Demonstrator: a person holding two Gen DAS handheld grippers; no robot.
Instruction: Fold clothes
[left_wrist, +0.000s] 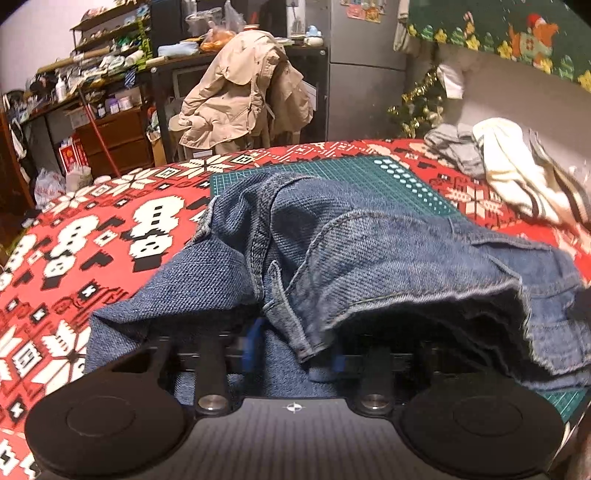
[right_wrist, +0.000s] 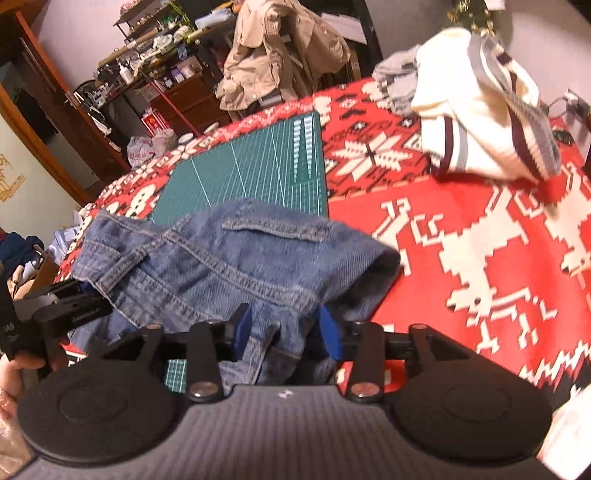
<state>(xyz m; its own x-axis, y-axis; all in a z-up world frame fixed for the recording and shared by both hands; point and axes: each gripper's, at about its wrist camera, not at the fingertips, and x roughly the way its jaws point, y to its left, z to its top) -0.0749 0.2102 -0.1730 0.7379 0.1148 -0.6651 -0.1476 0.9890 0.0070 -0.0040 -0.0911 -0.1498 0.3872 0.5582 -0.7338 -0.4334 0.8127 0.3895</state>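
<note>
Denim shorts (left_wrist: 369, 251) lie bunched across the near end of the green cutting mat (left_wrist: 369, 173), on the red patterned tablecloth (left_wrist: 110, 229). Left gripper (left_wrist: 291, 350): waistband draped over the blue fingers (left_wrist: 255, 343), hiding them (cannot tell whether they pinch it). Right gripper (right_wrist: 284, 332): jaws apart, a fold of denim between them, pads not pressing. Cream sweater (right_wrist: 480, 110) heaped well apart, toward the far right.

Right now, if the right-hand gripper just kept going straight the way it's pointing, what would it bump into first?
The denim garment. The right gripper already has a fold of it between its blue fingers, so there is almost no gap. Beyond lies the green cutting mat, probably next, though depth is hard to judge.
</note>
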